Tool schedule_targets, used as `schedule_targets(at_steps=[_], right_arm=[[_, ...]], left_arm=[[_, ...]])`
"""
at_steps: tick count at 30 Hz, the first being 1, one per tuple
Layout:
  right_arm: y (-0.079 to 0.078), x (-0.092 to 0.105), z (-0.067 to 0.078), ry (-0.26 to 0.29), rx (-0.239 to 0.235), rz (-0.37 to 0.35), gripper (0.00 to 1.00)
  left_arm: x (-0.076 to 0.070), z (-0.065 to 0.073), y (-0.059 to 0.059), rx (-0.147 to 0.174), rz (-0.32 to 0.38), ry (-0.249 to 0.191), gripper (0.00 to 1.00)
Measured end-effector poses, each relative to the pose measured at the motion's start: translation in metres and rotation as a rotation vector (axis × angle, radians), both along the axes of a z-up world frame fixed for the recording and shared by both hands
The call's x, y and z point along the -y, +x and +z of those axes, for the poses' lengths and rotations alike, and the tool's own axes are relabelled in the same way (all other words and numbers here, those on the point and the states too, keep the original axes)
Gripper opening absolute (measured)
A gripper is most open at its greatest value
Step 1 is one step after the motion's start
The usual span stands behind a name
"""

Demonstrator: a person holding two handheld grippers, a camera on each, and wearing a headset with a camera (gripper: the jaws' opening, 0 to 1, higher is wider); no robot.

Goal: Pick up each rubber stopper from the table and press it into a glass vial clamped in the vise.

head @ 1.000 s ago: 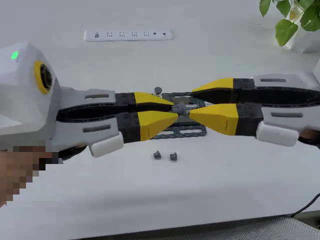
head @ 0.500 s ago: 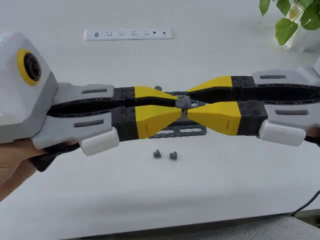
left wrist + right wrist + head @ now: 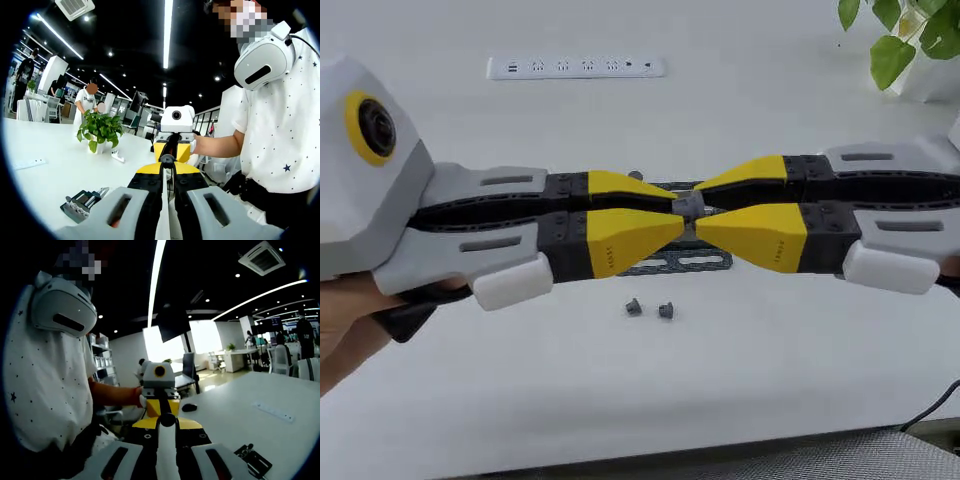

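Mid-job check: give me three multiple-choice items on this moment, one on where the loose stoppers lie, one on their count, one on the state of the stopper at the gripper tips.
1. Where do the loose stoppers lie?
A. On top of the vise
B. On the table, on the near side of the vise
C. At the table's far edge

2. How many stoppers lie loose on the table?
A. One
B. Two
C. Four

3. The held stopper is:
A. Lying on the table
B. Seated in a vial
C. In the air, between the tips of the left gripper and the right gripper

Answers: 1 B, they sit in front of the vise in the head view; 2 B, a pair side by side; 3 C, both gripper views show it at the meeting tips.
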State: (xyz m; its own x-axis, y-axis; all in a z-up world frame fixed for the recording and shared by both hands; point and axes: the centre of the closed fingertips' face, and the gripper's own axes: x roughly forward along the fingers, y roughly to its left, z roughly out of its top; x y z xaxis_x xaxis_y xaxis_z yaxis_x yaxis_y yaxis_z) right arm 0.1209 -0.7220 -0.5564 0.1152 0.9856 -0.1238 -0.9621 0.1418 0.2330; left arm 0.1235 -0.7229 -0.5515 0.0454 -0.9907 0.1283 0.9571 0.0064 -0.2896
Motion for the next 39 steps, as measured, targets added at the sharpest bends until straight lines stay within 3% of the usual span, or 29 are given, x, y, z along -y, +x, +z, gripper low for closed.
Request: schedule_targets(at_steps=[16,28,39], right_arm=[[-0.0047,0.0002,0.0052,0.027,-0.013,0.041,0.07],[-0.0073,-0.0002,0.0060,0.016,0.016,0.069,0.07],[-0.0089,-0.0071,0.0042,-0.006,0.025,0.061,0.06]], left_arm=[[-0.0041,0.0040,-0.0051,-0.044,-0.055,-0.042,0.04],[-0.0064,0.0052,-0.0075,-0.065,-0.078,-0.065,0.04],[-0.0084,0.0025,-0.0064,-0.045,-0.055,-0.056,0.04]])
